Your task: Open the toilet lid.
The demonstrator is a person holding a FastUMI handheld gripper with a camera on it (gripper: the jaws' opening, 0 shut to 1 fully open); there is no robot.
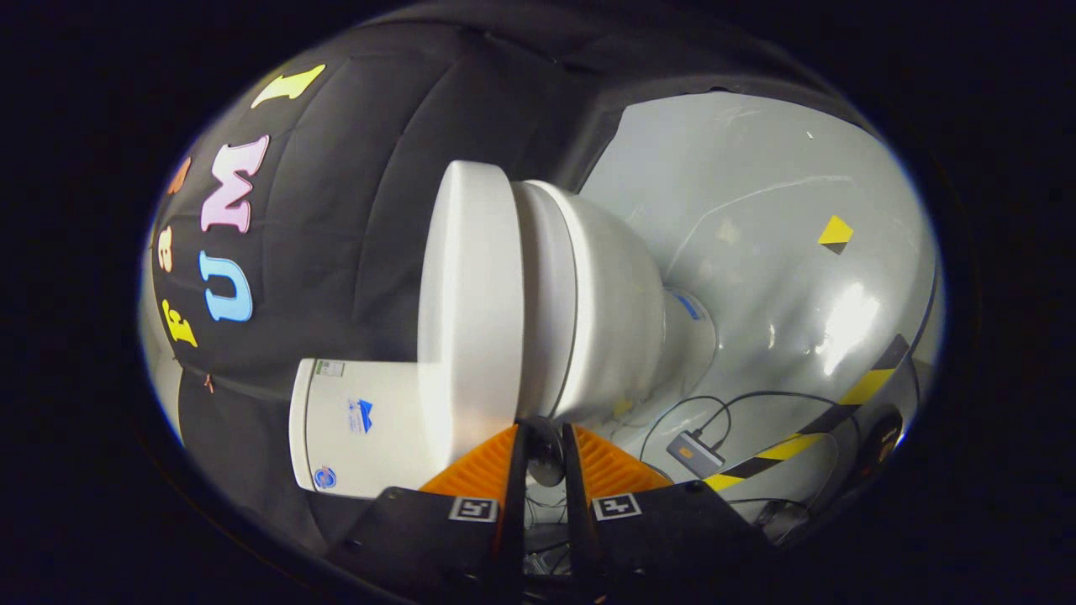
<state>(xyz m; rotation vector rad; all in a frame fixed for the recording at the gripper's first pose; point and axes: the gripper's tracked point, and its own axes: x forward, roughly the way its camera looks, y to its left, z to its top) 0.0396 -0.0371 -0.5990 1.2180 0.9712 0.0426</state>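
Gripper view, rolled sideways, runs from the white glossy plastic toilet lid (471,294), lying closed against the white ceramic bowl (614,311), across to a grey floor (773,252). The lid looks stiff, light, slippery and hinged; its free rim seems the best hold. Just ahead of that seam, the orange-fingered gripper (545,454) is nearly clenched, grasping nothing.

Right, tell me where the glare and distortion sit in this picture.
Gripper view: strong glare on the shiny grey floor beyond the toilet; fisheye bends the striped tape and rolls the scene sideways; the gripper, nearly shut, sits just before the closed lid, sharp enough.
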